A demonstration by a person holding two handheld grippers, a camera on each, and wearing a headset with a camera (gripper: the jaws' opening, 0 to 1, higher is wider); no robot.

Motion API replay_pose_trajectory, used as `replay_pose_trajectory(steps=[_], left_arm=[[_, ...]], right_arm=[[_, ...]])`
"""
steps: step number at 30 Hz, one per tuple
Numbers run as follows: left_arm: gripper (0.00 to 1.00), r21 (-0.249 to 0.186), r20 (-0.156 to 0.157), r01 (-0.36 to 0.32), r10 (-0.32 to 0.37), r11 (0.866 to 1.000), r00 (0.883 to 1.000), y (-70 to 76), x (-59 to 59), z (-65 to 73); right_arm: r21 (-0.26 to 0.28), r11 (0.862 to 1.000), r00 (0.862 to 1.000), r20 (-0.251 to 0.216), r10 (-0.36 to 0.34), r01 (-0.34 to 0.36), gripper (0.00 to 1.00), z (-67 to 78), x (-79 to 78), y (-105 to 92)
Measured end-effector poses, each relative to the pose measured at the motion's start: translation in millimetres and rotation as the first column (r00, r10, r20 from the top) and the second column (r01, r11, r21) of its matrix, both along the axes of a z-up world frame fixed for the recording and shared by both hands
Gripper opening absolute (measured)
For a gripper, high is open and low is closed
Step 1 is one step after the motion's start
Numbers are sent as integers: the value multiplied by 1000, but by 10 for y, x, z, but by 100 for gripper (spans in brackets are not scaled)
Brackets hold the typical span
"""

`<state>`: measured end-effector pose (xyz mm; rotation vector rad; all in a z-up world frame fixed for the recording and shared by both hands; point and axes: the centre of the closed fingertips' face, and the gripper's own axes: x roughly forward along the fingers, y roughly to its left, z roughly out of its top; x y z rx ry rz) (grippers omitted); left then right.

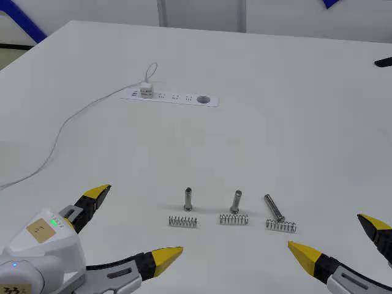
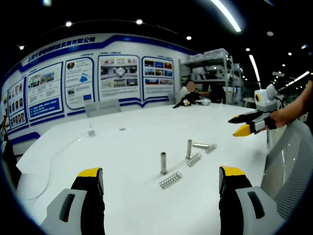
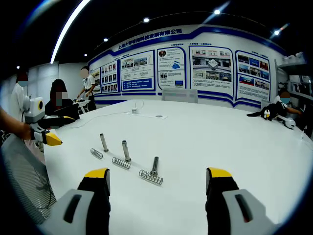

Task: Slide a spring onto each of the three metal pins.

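Three short metal pins sit in a row on the white table. The left pin and middle pin stand upright; the right pin lies on its side. A spring lies just in front of each: left spring, middle spring, right spring. My left gripper hovers open at the near left, nothing between its yellow tips. Open too, my right gripper is at the near right. The left gripper view shows the pins ahead; the right gripper view shows them with springs.
A white power strip with a plug and a trailing cable lies farther back on the table. A dark object pokes in at the right edge. People sit at the far side.
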<state>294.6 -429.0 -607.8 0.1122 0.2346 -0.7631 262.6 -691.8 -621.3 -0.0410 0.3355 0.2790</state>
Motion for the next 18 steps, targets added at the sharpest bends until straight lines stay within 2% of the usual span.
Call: replay_pose_trajectory(steps=[3, 4, 10, 14, 18], left_arm=[[100, -15, 6, 15, -15, 1000, 1000, -37, -16, 27], [100, -11, 14, 17, -17, 1000, 1000, -41, -18, 35], [100, 11, 14, 23, -23, 1000, 1000, -49, -27, 7], [100, 23, 7, 35, -35, 999, 999, -67, -41, -26], [100, 2, 2, 26, -26, 1000, 1000, -51, -22, -11]], right_arm=[[65, 998, 999, -24, 26, -25, 78, -40, 17, 71], [70, 997, 999, -33, 24, -22, 76, -60, 27, 66], [30, 998, 997, -54, 51, -50, 75, -105, 93, 84], [50, 997, 996, -63, 56, -53, 73, -77, 205, 69], [50, 997, 996, -71, 59, -55, 71, -70, 298, 56]])
